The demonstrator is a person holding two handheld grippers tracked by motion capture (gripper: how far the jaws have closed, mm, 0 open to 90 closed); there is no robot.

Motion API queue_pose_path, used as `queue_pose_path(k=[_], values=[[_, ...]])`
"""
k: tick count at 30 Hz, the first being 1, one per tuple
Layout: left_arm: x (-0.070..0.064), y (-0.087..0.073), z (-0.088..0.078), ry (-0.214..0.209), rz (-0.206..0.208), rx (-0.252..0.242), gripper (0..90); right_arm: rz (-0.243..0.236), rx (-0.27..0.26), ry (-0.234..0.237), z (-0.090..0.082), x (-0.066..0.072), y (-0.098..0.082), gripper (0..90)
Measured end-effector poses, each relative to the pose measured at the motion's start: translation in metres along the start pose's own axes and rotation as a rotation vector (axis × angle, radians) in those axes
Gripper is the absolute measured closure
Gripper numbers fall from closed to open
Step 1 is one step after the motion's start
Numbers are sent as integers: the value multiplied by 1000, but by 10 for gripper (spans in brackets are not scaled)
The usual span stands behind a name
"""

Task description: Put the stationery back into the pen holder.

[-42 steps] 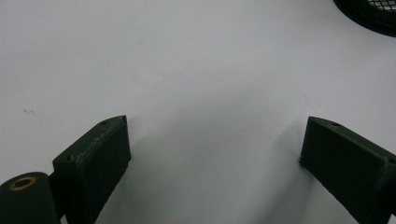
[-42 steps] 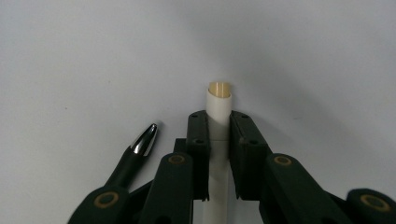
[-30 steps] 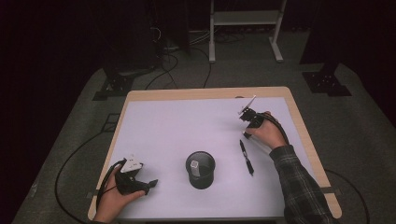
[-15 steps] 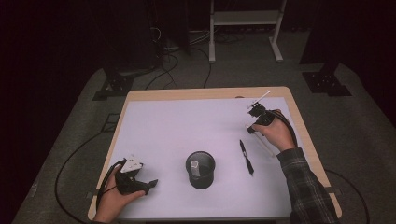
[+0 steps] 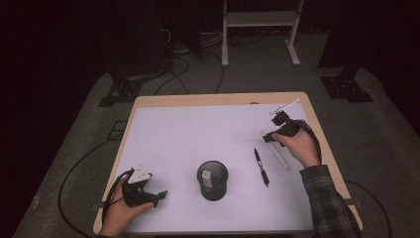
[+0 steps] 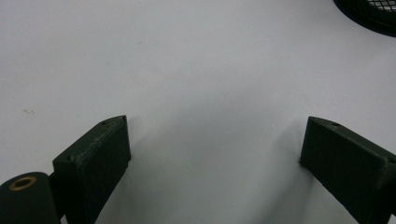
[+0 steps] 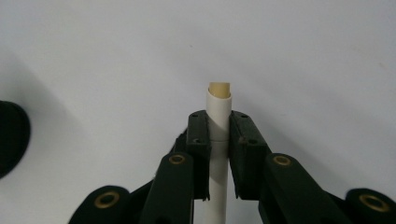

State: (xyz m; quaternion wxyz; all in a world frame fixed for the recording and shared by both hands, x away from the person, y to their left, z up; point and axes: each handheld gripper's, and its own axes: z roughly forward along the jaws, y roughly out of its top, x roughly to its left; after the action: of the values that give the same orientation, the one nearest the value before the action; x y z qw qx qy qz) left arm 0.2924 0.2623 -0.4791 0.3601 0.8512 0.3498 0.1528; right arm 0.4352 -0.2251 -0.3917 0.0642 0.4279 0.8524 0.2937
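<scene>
My right gripper [image 5: 271, 134] [image 7: 218, 122] is at the right side of the white table [image 5: 198, 134], a little above it, shut on a white pen [image 7: 218, 105] with a beige tip. The pen [image 5: 278, 154] runs back under the hand. A black pen [image 5: 261, 167] lies on the table just left of that hand. A black mesh cup [image 5: 213, 181] stands at the front middle with a white item inside. My left gripper [image 5: 159, 194] [image 6: 215, 135] rests at the front left, jaws wide open with nothing between them; the cup's rim [image 6: 369, 11] is at the top right of its view.
The table's wooden edge [image 5: 317, 129] runs close by the right hand. A dark round shape [image 7: 11, 137] is at the left edge of the right gripper view. Cables [image 5: 74, 173] and stand feet [image 5: 257, 54] lie on the floor beyond.
The right hand has moved to the right and lifted a little with the white pen in its jaws. The left hand, the black pen and the cup have stayed put.
</scene>
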Motion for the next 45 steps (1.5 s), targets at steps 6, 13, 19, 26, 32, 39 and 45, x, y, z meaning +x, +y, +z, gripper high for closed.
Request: queue_pose_path(k=[6, 13, 19, 26, 32, 39, 45], values=[[0, 0, 0, 0, 0, 0, 76, 11, -80, 53, -8, 3, -7, 783], [0, 0, 0, 0, 0, 0, 77, 16, -122, 90, -14, 7, -13, 783], [0, 0, 0, 0, 0, 0, 76, 9, -161, 111, -22, 12, -16, 783], [0, 0, 0, 1, 2, 0, 76, 1, -213, 144, -29, 18, -19, 783], [0, 0, 0, 0, 2, 0, 76, -22, -270, 159, -33, 24, -22, 783], [0, 0, 0, 1, -1, -4, 76, -50, -314, 176, -39, 31, -21, 783], [0, 0, 0, 1, -2, -4, 76, -76, -353, 193, -43, 41, -19, 783]])
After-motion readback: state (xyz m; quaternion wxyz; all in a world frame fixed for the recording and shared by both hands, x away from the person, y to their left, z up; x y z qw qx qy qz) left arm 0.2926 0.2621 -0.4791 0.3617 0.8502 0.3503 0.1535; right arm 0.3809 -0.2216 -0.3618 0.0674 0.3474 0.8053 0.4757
